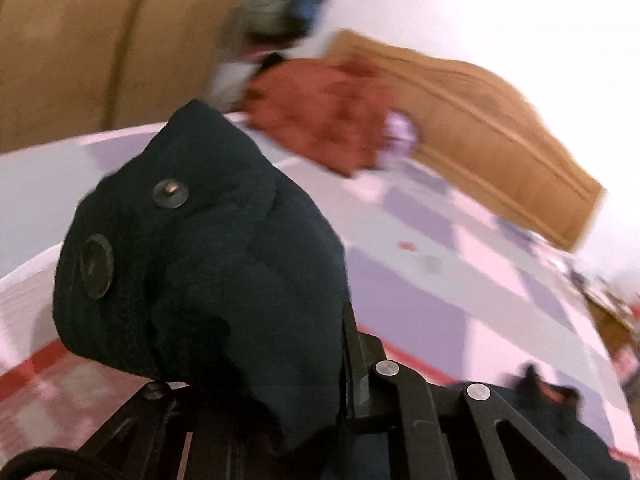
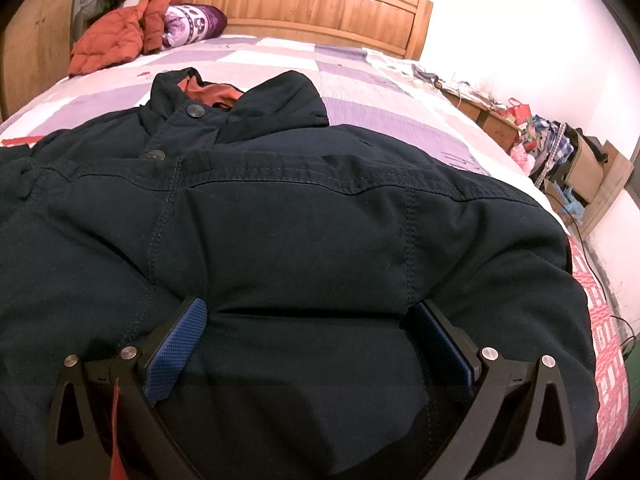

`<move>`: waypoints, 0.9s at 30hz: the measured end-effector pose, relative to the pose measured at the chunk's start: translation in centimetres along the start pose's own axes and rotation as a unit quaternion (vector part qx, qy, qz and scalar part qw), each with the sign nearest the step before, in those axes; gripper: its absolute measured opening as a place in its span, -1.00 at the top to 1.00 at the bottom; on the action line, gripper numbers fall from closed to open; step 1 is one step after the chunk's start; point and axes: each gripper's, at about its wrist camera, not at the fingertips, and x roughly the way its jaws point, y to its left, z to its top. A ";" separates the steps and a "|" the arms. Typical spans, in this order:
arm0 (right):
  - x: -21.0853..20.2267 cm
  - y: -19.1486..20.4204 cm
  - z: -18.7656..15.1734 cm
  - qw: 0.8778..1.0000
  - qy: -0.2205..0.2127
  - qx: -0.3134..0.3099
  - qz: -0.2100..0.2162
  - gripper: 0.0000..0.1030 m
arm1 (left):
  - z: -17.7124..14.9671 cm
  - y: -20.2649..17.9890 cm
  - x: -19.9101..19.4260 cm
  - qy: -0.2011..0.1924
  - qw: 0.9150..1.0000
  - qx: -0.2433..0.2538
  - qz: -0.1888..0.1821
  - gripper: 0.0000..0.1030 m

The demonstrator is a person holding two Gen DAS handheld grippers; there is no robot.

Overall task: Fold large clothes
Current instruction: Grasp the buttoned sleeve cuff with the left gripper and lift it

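A dark navy padded jacket [image 2: 300, 220] lies spread on the bed [image 2: 360, 80], its collar [image 2: 240, 96] toward the headboard with orange lining showing inside. My right gripper [image 2: 310, 320] rests on the jacket's near part, open; its blue pads [image 2: 180, 344] stand wide apart and fabric bulges between them. In the blurred left wrist view, my left gripper [image 1: 256, 376] is shut on a bunch of the navy jacket [image 1: 208, 260] that carries two snap buttons and is raised above the bed [image 1: 420, 280]. The cloth hides the left fingertips.
A crumpled orange jacket [image 2: 112, 40] and a purple patterned pillow [image 2: 196, 20] lie by the wooden headboard [image 2: 300, 4]. A wooden wardrobe [image 2: 36, 40] stands at the left. Boxes and bags [image 2: 560, 148] crowd the floor right of the bed.
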 end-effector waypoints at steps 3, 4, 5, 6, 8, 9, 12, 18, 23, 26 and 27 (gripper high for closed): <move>0.0 0.0 0.0 1.000 0.000 0.000 0.000 -1.00 | -0.4 -5.8 0.0 0.010 0.998 0.037 -0.057 0.76; 0.0 0.0 0.0 1.000 0.000 0.000 0.000 -1.00 | -0.8 -8.0 0.1 0.015 0.996 0.045 -0.079 0.76; 0.0 0.0 0.0 1.000 0.000 0.000 0.000 -1.00 | -1.2 -9.6 0.1 0.020 0.994 0.050 -0.094 0.78; 0.0 0.0 0.0 1.000 0.001 0.000 0.000 -1.00 | -1.8 -11.4 0.0 0.027 0.992 0.054 -0.112 0.78; 0.0 0.0 0.0 1.000 0.004 0.000 0.003 -1.00 | -3.2 -15.1 0.0 0.042 0.986 0.065 -0.145 0.80; 0.0 -0.1 0.1 1.000 0.006 0.001 0.005 -1.00 | -4.1 -17.4 0.1 0.052 0.983 0.076 -0.161 0.80; -0.2 -0.7 0.8 0.999 0.021 0.005 0.028 -1.00 | -6.8 -22.6 -0.1 0.075 0.972 0.100 -0.200 0.81; -5.2 -5.6 1.5 0.998 -0.013 0.036 0.041 -1.00 | -15.1 -31.9 1.9 0.155 0.945 0.152 -0.246 0.81; -8.7 -11.2 0.0 0.999 -0.036 0.033 0.012 -1.00 | -22.6 -36.3 3.3 0.208 0.927 0.206 -0.234 0.81; -9.5 -13.7 -1.3 0.999 -0.027 0.033 0.005 -1.00 | -24.6 -37.3 4.3 0.217 0.923 0.234 -0.214 0.71; -9.6 -14.3 -1.8 0.999 -0.025 0.031 0.002 -1.00 | -25.2 -37.6 4.1 0.217 0.922 0.244 -0.207 0.68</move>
